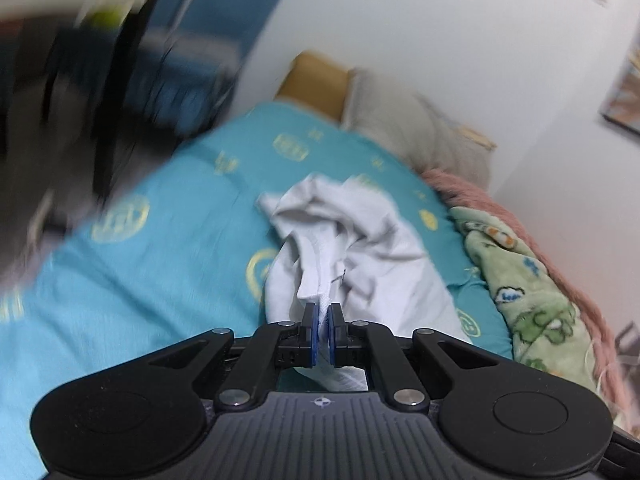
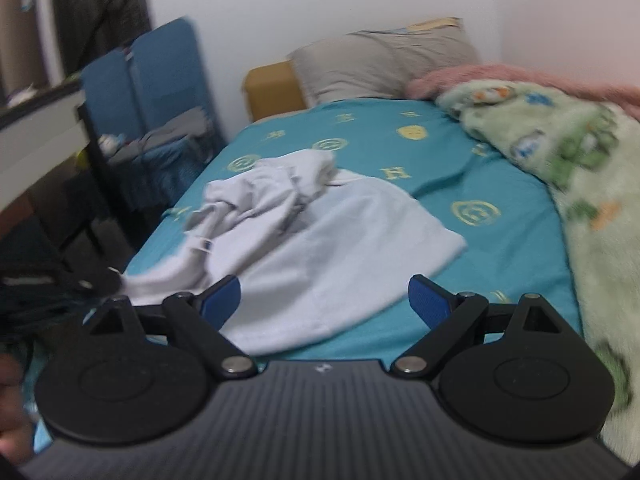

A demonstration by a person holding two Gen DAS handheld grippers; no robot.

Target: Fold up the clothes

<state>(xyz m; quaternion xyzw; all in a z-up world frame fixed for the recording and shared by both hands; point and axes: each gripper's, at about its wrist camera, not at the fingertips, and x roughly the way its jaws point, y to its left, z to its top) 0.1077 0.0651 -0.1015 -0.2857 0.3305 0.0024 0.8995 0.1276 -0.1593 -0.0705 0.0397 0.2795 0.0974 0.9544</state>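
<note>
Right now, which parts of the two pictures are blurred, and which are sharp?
Left wrist view: the left gripper and the white garment pinched in it are fairly sharp; the dark furniture at upper left is smeared. Right wrist view: the right gripper is sharp; the green blanket is soft.

right gripper (image 2: 324, 304) jaws wide apart, nothing clamped. White garment (image 2: 320, 248) crumpled on teal bedsheet (image 2: 500, 248), near hem lying between the pads. Green blanket (image 2: 580, 168) right of the jaws, grey pillow (image 2: 380, 60) far ahead, blue chair (image 2: 148, 80) ahead-left.
</note>
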